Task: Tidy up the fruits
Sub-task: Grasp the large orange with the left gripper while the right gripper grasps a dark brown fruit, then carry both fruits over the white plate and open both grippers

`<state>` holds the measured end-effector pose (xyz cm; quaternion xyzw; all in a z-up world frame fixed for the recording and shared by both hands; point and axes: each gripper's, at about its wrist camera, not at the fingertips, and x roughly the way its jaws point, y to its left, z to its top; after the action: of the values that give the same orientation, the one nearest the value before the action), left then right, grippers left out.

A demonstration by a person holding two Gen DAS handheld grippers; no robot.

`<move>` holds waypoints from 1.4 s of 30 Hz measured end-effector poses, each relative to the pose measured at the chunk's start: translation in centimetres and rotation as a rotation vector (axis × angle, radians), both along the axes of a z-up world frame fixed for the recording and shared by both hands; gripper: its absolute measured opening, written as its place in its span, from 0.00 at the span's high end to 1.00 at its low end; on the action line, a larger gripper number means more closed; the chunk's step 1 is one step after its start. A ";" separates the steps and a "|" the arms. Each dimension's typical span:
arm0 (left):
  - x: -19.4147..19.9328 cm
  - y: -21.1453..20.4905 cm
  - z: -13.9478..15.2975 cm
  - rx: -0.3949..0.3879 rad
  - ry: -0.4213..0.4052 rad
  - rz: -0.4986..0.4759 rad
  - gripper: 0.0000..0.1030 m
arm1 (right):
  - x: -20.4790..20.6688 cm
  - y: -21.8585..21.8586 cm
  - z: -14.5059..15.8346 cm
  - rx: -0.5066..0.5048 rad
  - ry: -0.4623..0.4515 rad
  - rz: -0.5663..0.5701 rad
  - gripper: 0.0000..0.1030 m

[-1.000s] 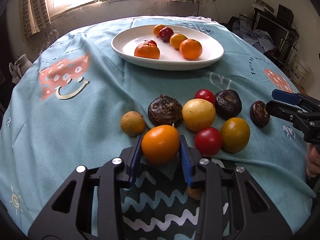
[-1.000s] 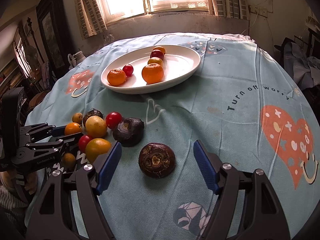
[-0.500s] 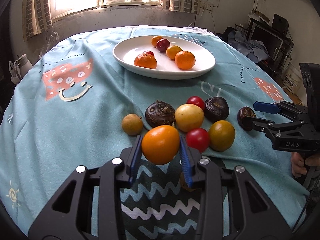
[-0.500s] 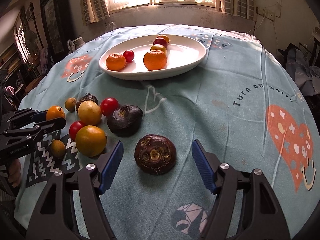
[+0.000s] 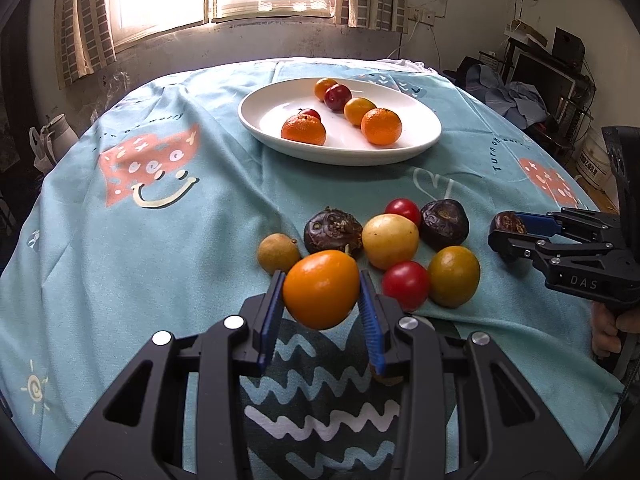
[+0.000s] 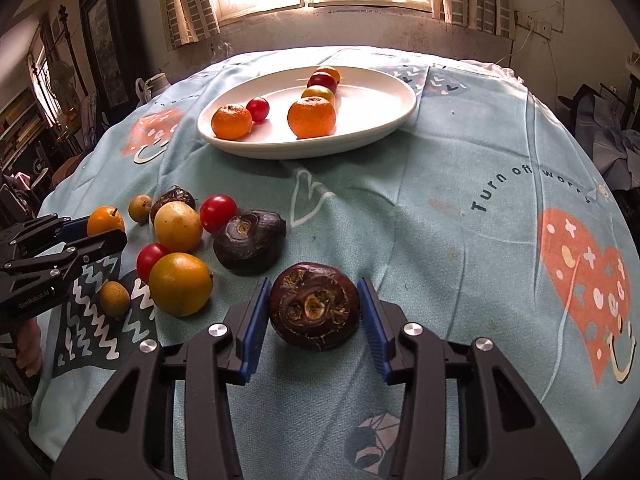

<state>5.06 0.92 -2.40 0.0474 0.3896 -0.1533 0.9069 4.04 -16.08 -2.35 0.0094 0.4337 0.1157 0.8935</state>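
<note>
My left gripper [image 5: 321,312] is shut on an orange fruit [image 5: 321,289] and holds it above the tablecloth. My right gripper [image 6: 314,322] has closed around a dark brown water chestnut [image 6: 314,310], its pads at both sides of it; it also shows in the left wrist view [image 5: 508,223]. A white oval plate [image 5: 420,142] at the far side holds two tangerines [image 5: 303,130], red fruits and small orange fruits. Several loose fruits lie between: a yellow one [image 5: 390,241], red tomatoes [image 5: 406,285], dark chestnuts [image 5: 444,224], a brownish-orange one [image 5: 454,276].
The round table has a light blue patterned cloth [image 5: 160,220]. A small brown fruit [image 5: 279,253] lies left of the pile, another [image 6: 115,297] near the front edge. A window and curtains are behind; shelves and clutter stand at the right.
My right gripper's jaws have narrowed from wide open onto the water chestnut. My left gripper has lifted the orange fruit off the cloth and holds it raised.
</note>
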 end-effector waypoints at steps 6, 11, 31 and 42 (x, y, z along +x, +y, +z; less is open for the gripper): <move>0.2 -0.4 1.3 0.066 -0.074 0.042 0.64 | -0.2 -0.8 1.5 0.058 -0.032 -0.012 0.58; 2.5 -1.4 4.2 0.107 -0.137 0.057 0.64 | 1.2 -1.4 5.7 0.074 -0.110 -0.034 0.58; 15.2 -5.3 3.4 0.079 -0.124 0.111 0.64 | 15.1 -1.2 5.2 0.090 -0.108 -0.121 0.58; 17.2 -5.5 2.0 0.104 -0.111 0.115 0.64 | 17.3 -1.2 2.5 0.072 -0.035 -0.119 0.57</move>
<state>22.22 -4.56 -0.37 0.0802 0.3482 -0.0777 0.9308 21.36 -17.28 0.18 0.0654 0.4121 0.0779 0.9054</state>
